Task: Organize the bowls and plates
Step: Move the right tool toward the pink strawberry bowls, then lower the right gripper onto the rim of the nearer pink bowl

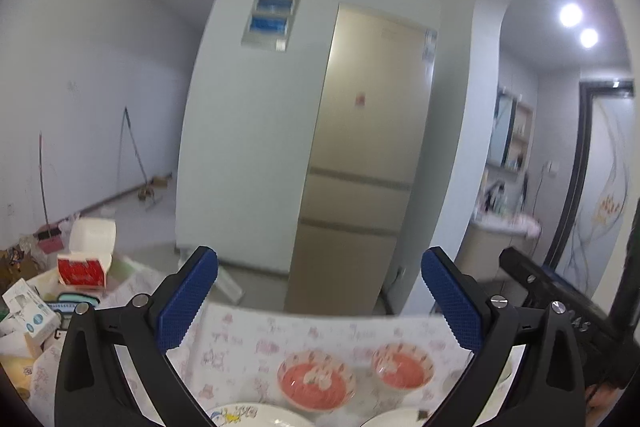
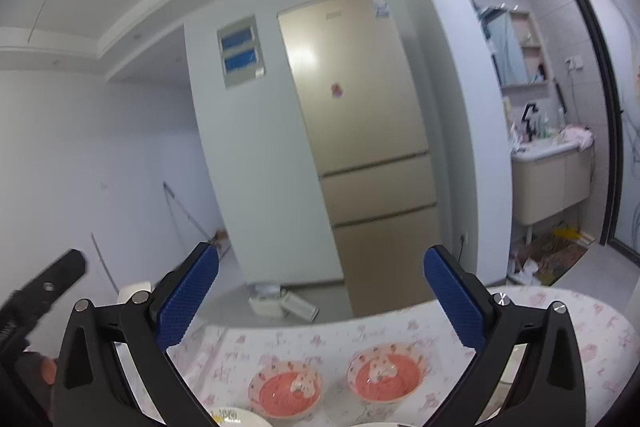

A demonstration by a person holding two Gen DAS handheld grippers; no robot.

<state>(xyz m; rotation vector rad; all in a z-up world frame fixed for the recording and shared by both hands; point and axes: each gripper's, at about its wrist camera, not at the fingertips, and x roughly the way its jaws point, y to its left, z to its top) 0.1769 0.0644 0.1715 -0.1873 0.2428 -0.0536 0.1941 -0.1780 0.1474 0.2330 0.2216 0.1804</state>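
Two grippers hung over the table with nothing in them.

From the left wrist, the left gripper (image 1: 319,301) had its blue fingers (image 1: 187,301) spread wide apart. Two pink bowls (image 1: 317,380) sat side by side on the flowery tablecloth (image 1: 256,343), down between the fingers. A white plate (image 1: 248,415) peeked in at the bottom edge, nearer than the bowls. From the right wrist, the right gripper (image 2: 322,301) was spread wide too, holding nothing. The same bowls (image 2: 285,389) sat low between its fingers, a bit apart from each other. A tan fridge (image 2: 360,147) stood far behind.
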